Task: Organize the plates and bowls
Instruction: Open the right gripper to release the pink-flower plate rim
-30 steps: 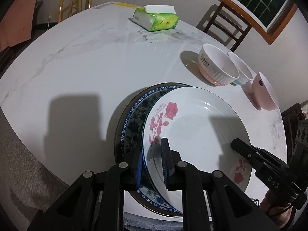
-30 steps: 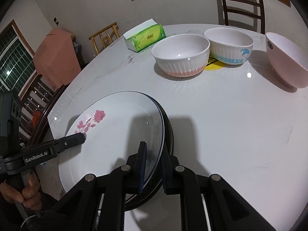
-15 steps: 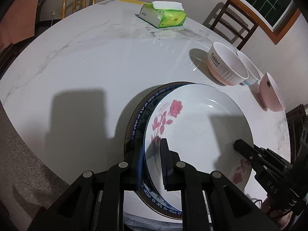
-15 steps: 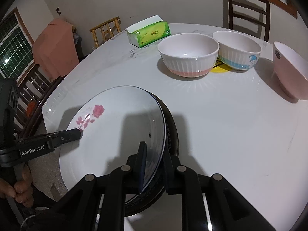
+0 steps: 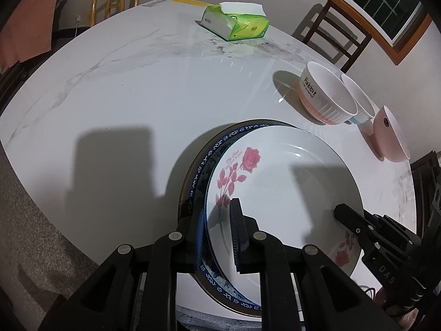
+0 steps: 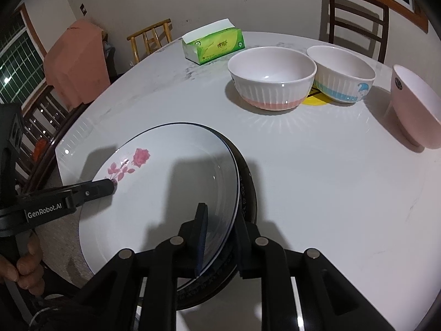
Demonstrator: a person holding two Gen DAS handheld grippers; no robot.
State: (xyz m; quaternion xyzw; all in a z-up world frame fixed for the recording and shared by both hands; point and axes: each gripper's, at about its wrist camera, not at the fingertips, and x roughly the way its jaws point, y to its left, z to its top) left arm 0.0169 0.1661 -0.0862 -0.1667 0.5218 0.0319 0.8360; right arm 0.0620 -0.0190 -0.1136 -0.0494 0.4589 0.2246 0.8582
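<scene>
A stack of plates sits near the table's front edge: a white rose plate (image 5: 284, 190) on top of a blue-patterned plate (image 5: 205, 162) and a dark plate. My left gripper (image 5: 217, 237) is shut on the stack's rim, one finger over the rose plate, one under. My right gripper (image 6: 220, 240) is shut on the opposite rim of the rose plate (image 6: 165, 182). Three bowls stand beyond: a white-and-pink ribbed bowl (image 6: 271, 81), a white-and-blue bowl (image 6: 341, 74) and a pink bowl (image 6: 416, 110).
A green tissue box (image 5: 234, 22) lies at the far side of the white marble table (image 5: 124, 88). Wooden chairs (image 6: 358, 13) stand around the table. A chair draped with a pink cloth (image 6: 74, 63) stands at the left.
Both grippers have kept their grip on the plates. The stack has shifted slightly away from the table's edge, towards the bowls.
</scene>
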